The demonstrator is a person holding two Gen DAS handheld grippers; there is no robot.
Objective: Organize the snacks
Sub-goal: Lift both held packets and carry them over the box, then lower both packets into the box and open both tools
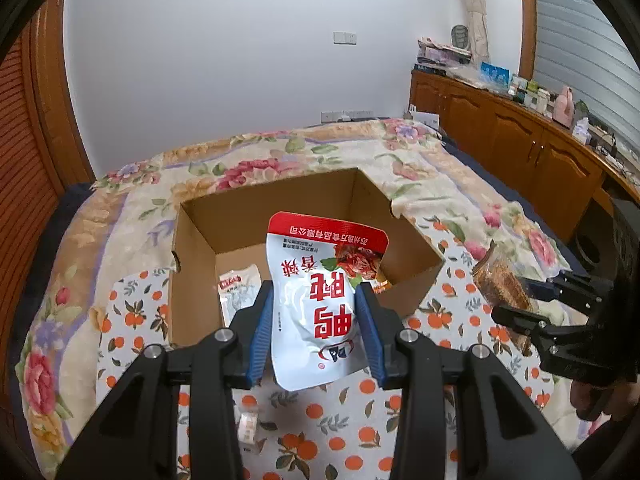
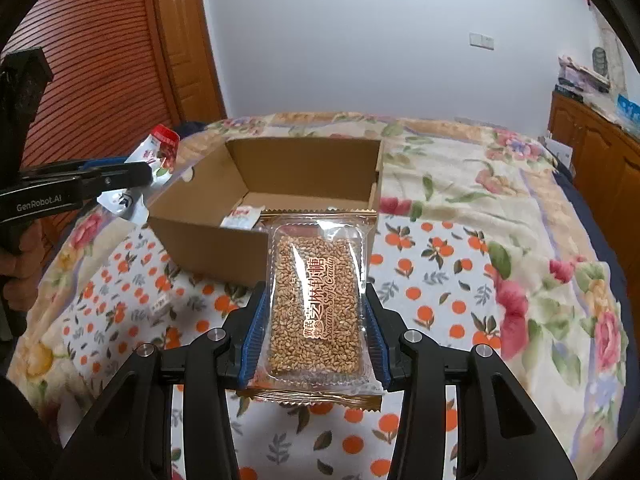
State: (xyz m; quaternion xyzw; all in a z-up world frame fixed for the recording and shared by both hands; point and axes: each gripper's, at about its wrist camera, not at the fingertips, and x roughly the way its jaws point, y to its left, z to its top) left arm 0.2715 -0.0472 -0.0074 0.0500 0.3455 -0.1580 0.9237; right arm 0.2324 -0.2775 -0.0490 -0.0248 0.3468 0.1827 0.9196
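Observation:
My left gripper [image 1: 316,308] is shut on a white and red snack pouch [image 1: 320,300], held up just in front of the open cardboard box [image 1: 196,236]. The blue pads [image 1: 262,320] press the pouch's two sides. My right gripper [image 2: 314,312] is shut on a clear pack of sesame candy [image 2: 316,304], also raised before the box [image 2: 192,232]. Inside the box lies a white snack packet [image 1: 236,284], seen too in the right wrist view [image 2: 240,216], and an orange packet [image 1: 380,284] peeks out. The right gripper [image 1: 524,300] with its candy shows at the right of the left wrist view.
The box sits on a bed with an orange-print cloth [image 2: 432,280] over a floral quilt [image 2: 540,208]. A small wrapped snack [image 1: 248,432] lies on the cloth near me. Wooden cabinets [image 1: 520,140] with clutter run along the right; a slatted wooden door [image 2: 100,60] stands left.

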